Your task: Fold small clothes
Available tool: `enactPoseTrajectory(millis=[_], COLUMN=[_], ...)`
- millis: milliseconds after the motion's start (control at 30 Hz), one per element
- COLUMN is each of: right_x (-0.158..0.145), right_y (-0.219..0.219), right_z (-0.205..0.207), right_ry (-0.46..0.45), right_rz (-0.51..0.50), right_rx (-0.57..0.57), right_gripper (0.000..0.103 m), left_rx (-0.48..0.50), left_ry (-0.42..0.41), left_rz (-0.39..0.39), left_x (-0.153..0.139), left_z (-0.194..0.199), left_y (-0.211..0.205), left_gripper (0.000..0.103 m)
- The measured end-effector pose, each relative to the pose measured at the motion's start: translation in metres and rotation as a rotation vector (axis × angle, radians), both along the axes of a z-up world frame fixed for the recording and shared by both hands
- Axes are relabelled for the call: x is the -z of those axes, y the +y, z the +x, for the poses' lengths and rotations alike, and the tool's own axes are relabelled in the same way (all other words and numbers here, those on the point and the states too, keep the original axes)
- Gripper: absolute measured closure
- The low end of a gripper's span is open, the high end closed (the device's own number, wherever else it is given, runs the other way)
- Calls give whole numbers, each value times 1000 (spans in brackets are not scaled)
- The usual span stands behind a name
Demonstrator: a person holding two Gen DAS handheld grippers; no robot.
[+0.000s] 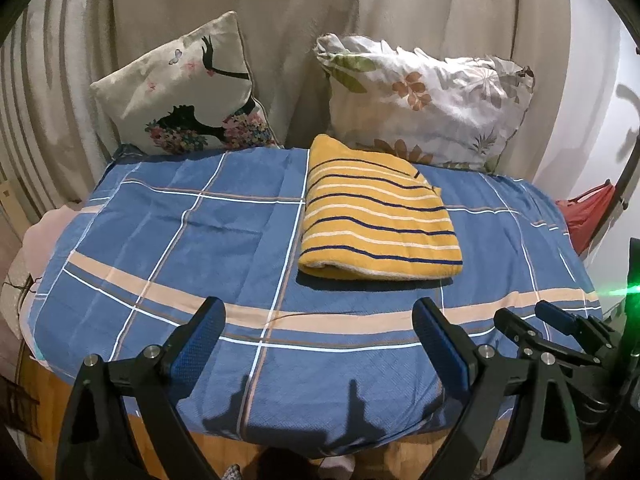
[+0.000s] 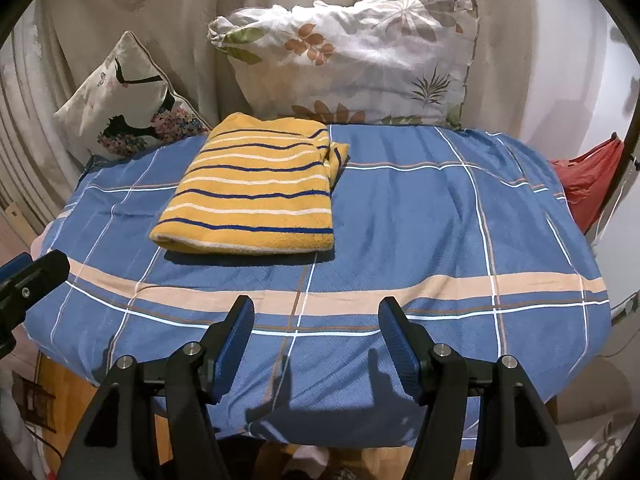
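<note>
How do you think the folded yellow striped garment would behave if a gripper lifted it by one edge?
The yellow striped garment would probably droop and unfold, since it is soft layered cloth with a loose flap at its right side. Its thick, plush weave looks grippy rather than slippery. Pushed, it might drag and wrinkle the blue checked sheet.

1. Both views are evenly lit by warm indoor light, fairly bright, with no blown-out areas on the bedspread (image 1: 168, 216).
2. Light comes from behind and above the cameras: gripper shadows fall forward onto the bedspread's near edge.
3. The folded garment (image 1: 376, 216) casts a narrow dark shadow along its near edge.
4. A green flare (image 1: 622, 290) streaks the left view's right edge.
5. Fisheye distortion bends the bed outline and curtain (image 2: 160, 8); black vignette fills the corners.
6. Focus is sharp centrally, softer towards the rims.
</note>
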State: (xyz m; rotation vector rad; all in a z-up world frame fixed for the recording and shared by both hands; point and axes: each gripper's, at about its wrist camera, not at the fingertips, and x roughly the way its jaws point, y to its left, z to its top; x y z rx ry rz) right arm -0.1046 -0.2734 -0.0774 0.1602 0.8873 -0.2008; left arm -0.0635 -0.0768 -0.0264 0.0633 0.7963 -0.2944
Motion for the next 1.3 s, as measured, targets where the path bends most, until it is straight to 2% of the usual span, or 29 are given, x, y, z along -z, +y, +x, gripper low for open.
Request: enactPoseTrajectory(millis=[267, 467, 600, 933, 1300], right_x=[0, -2, -4, 1, 15], right_y=[6, 10, 14, 19, 19], right_z=[-1, 1, 2, 7, 19], right_ry=[-1, -9, -19, -1, 40], right_rz=[-14, -26, -39, -49, -34], right_rx=[-2, -9, -22, -35, -39], right_gripper=[34, 34, 34, 34, 34], left_rx=[-32, -101, -123, -92, -81], left_ry=[-35, -159, -189, -143, 2], left_rz=[5, 43, 56, 41, 68], left_x=[-5, -20, -26, -16, 14], left_z=[-3, -12, -13, -9, 9], left_y=[6, 11, 15, 12, 9], left_gripper=[9, 8, 8, 3, 3])
